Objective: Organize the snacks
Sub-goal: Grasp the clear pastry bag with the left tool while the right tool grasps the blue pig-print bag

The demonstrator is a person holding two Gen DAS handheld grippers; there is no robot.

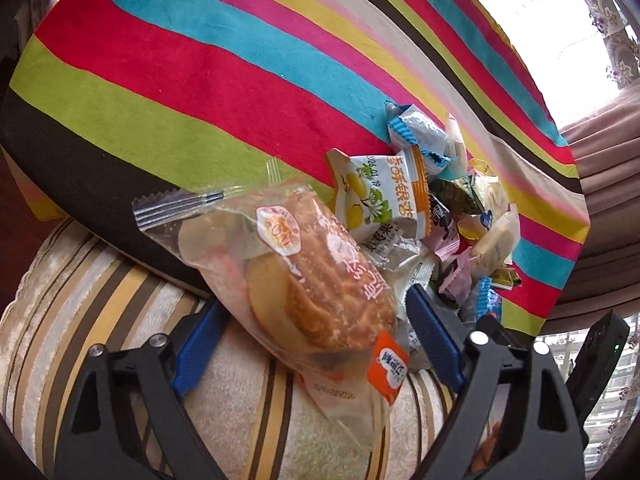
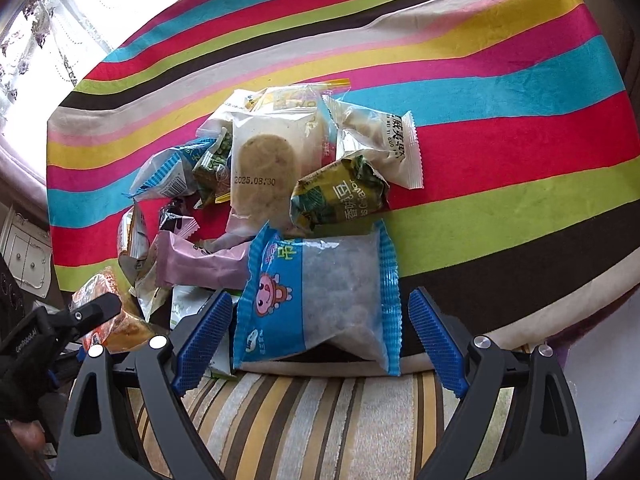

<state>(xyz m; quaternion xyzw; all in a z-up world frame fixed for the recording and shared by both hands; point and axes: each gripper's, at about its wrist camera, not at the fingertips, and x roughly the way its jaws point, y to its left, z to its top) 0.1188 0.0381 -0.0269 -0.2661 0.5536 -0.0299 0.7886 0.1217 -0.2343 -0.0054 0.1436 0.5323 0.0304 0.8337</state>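
A clear packet with a brown pastry lies tilted over the near edge of the striped table, between the blue pads of my left gripper. The jaws stand apart and cushion shows between the left pad and the wrapper. A blue and clear snack packet sits at the table edge between the pads of my right gripper, with a gap at the right pad. Beyond it lies a heap of small snack packets. The pastry packet and one left finger show at the lower left.
A brown and cream striped cushion lies under both grippers, below the table edge. Wide bare cloth stretches left of the heap and right of it. Curtains and a bright window stand behind. A hand holds the left gripper.
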